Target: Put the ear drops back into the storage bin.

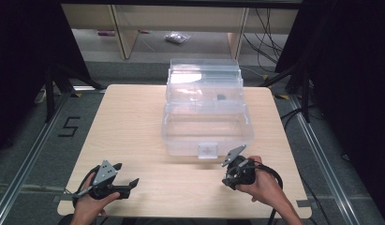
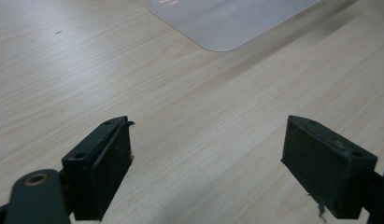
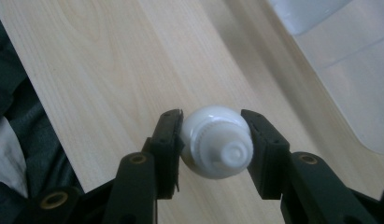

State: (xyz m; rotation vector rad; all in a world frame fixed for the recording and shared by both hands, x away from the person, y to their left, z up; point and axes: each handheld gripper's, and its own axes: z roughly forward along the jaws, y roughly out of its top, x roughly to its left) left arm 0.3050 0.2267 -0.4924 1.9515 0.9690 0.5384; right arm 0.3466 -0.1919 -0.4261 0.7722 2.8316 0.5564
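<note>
Small white ridged-cap tube [image 3: 217, 148] clamped between right gripper [image 3: 214, 150] jaws, just above table edge

A clear plastic box [image 1: 207, 125] stands on the wooden table [image 1: 129, 126], near the right claw [image 3: 212, 126] and farther ahead of the left claw [image 2: 206, 135].

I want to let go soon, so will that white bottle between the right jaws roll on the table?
Probably: the bottle looks round and smooth, so it may roll. The table looks flat and rimless. It seems small, likely light.
</note>
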